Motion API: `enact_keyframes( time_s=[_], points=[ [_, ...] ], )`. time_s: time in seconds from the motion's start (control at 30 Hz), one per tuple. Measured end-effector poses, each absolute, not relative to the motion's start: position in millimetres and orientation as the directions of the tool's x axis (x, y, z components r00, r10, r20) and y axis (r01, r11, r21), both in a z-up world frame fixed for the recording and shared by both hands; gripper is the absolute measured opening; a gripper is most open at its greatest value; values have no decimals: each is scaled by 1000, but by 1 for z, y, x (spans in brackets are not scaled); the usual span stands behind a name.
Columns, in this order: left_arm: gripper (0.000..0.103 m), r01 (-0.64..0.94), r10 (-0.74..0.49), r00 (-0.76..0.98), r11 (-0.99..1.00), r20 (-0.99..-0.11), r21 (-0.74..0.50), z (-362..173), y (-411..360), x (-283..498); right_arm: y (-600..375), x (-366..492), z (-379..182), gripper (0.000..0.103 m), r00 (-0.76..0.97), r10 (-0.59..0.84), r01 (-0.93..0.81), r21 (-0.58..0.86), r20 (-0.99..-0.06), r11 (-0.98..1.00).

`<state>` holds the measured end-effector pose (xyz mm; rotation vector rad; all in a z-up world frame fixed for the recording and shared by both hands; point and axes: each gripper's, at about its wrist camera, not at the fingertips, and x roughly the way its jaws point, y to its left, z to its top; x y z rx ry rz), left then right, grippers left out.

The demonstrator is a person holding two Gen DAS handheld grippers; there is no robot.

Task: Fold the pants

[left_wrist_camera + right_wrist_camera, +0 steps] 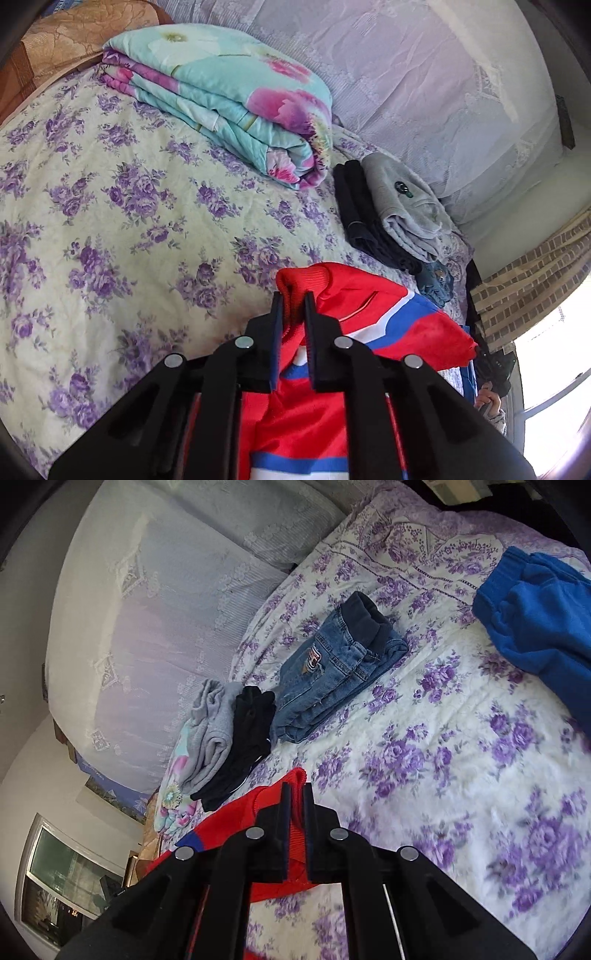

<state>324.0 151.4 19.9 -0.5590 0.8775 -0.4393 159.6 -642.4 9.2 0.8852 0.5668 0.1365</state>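
The red pants (369, 306) with blue and white stripes hang lifted above the floral bedspread (110, 221). My left gripper (294, 301) is shut on the ribbed red waistband at one corner. My right gripper (295, 794) is shut on the red waistband (273, 805) at the other corner, and the fabric stretches between the two. In the right wrist view the pants drop below the jaws, and most of them are hidden by the gripper body.
A folded turquoise floral quilt (229, 96) lies at the back. Folded grey (406, 206) and black (362, 210) garments and folded jeans (332, 668) sit near the pillows. Blue pants (535, 620) lie loose at the right. A white lace pillow (166, 609) lies behind.
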Motion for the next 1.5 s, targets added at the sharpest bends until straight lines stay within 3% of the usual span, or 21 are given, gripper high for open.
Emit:
enact_keyframes(
  time_s=[0.17,0.3,0.4,0.53,0.57,0.63,0.7,0.73,0.87,1.0,1.1,1.27,1.33,1.5],
  points=[
    [11,142,-595,572,750,-565,-646,6,176,251,-627,62,-13,6,842,344,87,734,-416,673],
    [9,9,-567,563,732,-602,-681,-37,216,198,-633,-2,-47,10,845,321,163,778,-428,607],
    [8,-87,-565,569,681,-598,-727,-60,239,167,-640,-28,-58,10,865,329,181,847,-380,500],
    [10,-50,-584,572,677,-577,-735,-54,224,140,-619,-29,-52,10,869,392,127,902,-302,413],
    [11,-31,-597,569,671,-565,-741,-50,217,138,-611,-26,-53,10,867,415,115,921,-276,372],
    [34,7,-625,564,657,-540,-754,-40,201,134,-592,-20,-56,22,866,436,117,946,-246,301],
    [50,26,-636,563,652,-528,-758,-32,185,132,-576,-17,-56,35,863,444,124,953,-241,277],
    [52,36,-644,559,648,-522,-761,-28,178,133,-568,-15,-57,41,861,447,131,954,-244,270],
    [53,68,-676,528,637,-514,-768,-21,155,135,-550,-12,-60,43,850,461,161,959,-255,233],
    [63,80,-671,511,660,-538,-747,-21,140,137,-545,-5,-65,46,843,447,218,950,-299,225],
    [65,64,-677,506,648,-534,-759,-24,135,145,-545,7,-76,52,837,447,258,948,-316,187],
    [66,-1,-667,517,626,-536,-780,-24,142,163,-541,15,-81,44,858,436,214,960,-272,178],
    [69,-31,-655,528,622,-541,-782,-21,146,171,-540,15,-84,26,865,426,209,962,-266,177],
    [71,-84,-642,552,591,-531,-802,-12,145,194,-540,14,-91,22,870,428,200,969,-245,148]
  ],
)
